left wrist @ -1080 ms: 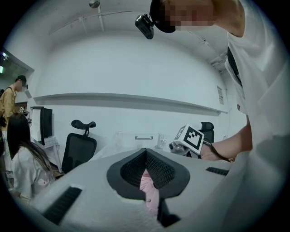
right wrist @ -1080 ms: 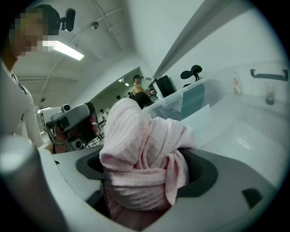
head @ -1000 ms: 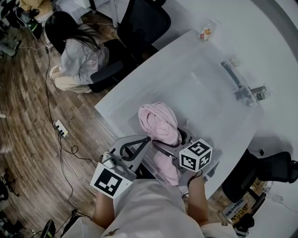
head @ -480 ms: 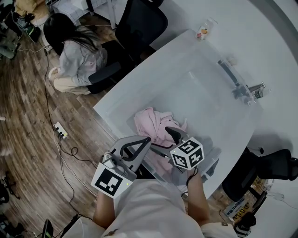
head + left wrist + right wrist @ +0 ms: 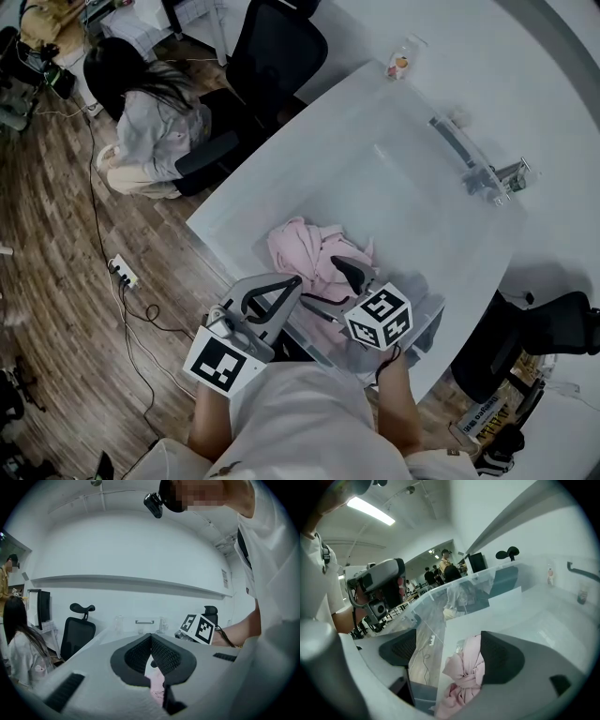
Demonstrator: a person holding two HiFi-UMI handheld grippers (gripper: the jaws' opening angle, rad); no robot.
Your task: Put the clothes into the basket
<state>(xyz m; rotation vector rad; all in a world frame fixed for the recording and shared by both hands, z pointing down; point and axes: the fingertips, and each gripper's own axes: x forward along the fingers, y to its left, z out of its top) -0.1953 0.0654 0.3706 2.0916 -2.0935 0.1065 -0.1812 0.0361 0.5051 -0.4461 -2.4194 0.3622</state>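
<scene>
Right gripper (image 5: 330, 286) (image 5: 450, 654): jaws spread wide, nothing clamped. In its own view, the two dark pads stand far apart, and the pink garment (image 5: 464, 672) lies bunched in the gap between and below them. The right-hand pad (image 5: 502, 658) sits just beside the cloth; contact or not cannot be told. In the head view, this gripper reaches over the near rim, with its marker cube just behind the jaws.

Pink garment (image 5: 305, 255): crumpled heap inside the clear plastic basket (image 5: 427, 323), at its near end and close to the near wall. The see-through wall of the basket (image 5: 454, 592) rises behind the cloth in the right gripper view. The basket stands on a white table (image 5: 375, 187).

Left gripper (image 5: 291, 281) (image 5: 151, 641): jaws brought together, ribbed pads meeting at the tips, nothing held between them. It is just left of the right gripper, at the near rim and beside the cloth. A sliver of pink (image 5: 157, 688) shows low down through the slot under the pads.

Surroundings: a person (image 5: 150, 131) sits on the wooden floor, well away from the table, with a black office chair (image 5: 272, 56) nearby.
</scene>
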